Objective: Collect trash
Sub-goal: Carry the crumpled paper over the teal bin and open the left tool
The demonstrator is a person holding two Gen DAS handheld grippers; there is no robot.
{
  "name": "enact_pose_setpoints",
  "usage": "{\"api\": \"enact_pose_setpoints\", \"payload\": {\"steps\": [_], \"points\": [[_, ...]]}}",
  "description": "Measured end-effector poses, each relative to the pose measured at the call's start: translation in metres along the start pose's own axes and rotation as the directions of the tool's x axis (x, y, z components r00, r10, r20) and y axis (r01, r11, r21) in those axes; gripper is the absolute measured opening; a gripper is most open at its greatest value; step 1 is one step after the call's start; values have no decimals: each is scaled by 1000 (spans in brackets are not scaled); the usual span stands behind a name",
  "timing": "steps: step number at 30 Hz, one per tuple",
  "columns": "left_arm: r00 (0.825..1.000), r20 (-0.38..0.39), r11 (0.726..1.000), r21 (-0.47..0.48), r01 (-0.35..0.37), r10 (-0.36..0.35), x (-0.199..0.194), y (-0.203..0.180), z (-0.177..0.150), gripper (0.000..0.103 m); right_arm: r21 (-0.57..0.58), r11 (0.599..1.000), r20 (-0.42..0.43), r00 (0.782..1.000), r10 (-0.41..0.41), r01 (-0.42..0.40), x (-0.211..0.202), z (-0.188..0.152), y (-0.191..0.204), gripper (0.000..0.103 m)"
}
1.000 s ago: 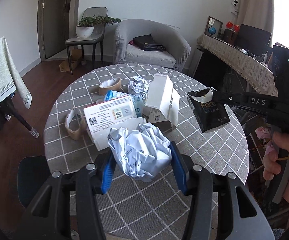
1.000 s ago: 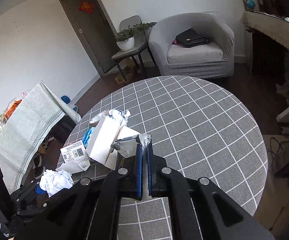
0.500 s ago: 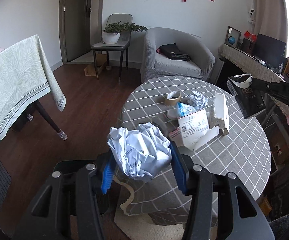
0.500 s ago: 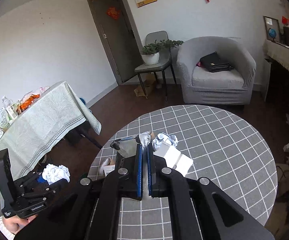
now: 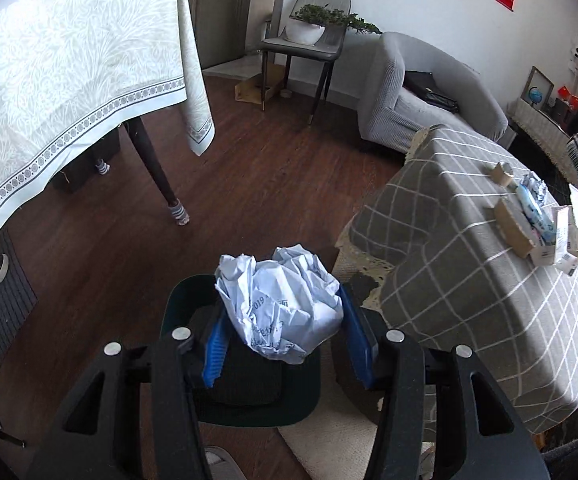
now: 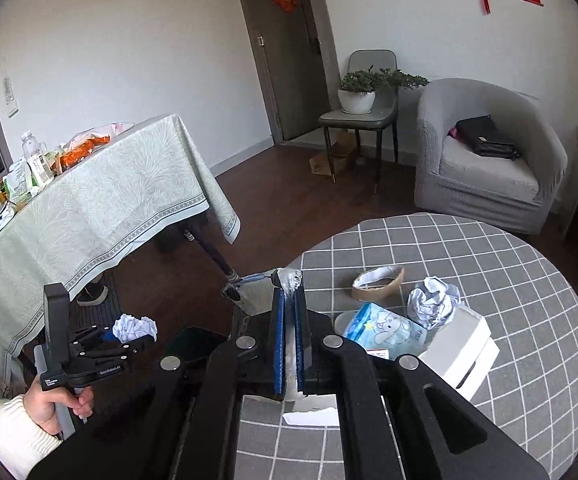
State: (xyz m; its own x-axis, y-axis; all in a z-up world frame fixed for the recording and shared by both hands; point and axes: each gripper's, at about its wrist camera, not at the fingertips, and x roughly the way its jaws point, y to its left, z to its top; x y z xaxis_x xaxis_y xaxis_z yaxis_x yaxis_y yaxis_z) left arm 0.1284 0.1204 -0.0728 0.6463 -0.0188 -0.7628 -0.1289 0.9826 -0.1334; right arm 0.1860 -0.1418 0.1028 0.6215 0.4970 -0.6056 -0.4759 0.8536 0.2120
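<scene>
Carrying a paper ball (image 5: 281, 312) over the dark bin (image 5: 245, 384) beside the round table (image 5: 489, 280).

Below and just beyond the left gripper (image 5: 279, 334) sits the bin on the wood floor; the table with leftover trash lies off to its right. That gripper's blue pads pinch the paper ball from both sides, about half spread, holding it above the bin's mouth. The ball looks light, soft and springy: crumpled white sheet with faint printed text, many sharp creases, easily squashed, unlikely to slip from a side squeeze across its widest part. The right gripper (image 6: 289, 320), above the table's near edge, has its pads pressed together on a thin black packet (image 6: 249, 300); flimsy and glossy, it is best pinched near the top edge as now. Smaller pieces ahead of it: a white box (image 6: 461, 344), a tissue pack (image 6: 381, 330), a second paper wad (image 6: 433, 306), a tape ring (image 6: 377, 282).
</scene>
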Motion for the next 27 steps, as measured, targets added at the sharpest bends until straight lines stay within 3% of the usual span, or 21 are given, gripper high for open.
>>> {"api": "enact_pose_setpoints", "payload": {"steps": [7, 14, 27], "points": [[998, -59, 1000, 7, -24, 24, 28, 25, -10, 53, -39, 998, -43, 998, 53, -55, 33, 3, 42, 5], [985, -168, 1000, 13, -26, 28, 61, 47, -20, 54, -108, 990, -122, 990, 77, -90, 78, -2, 90, 5], [952, -306, 1000, 7, -5, 7, 96, 82, -43, 54, -192, 973, -325, 944, 63, -131, 181, -36, 163, 5]]}}
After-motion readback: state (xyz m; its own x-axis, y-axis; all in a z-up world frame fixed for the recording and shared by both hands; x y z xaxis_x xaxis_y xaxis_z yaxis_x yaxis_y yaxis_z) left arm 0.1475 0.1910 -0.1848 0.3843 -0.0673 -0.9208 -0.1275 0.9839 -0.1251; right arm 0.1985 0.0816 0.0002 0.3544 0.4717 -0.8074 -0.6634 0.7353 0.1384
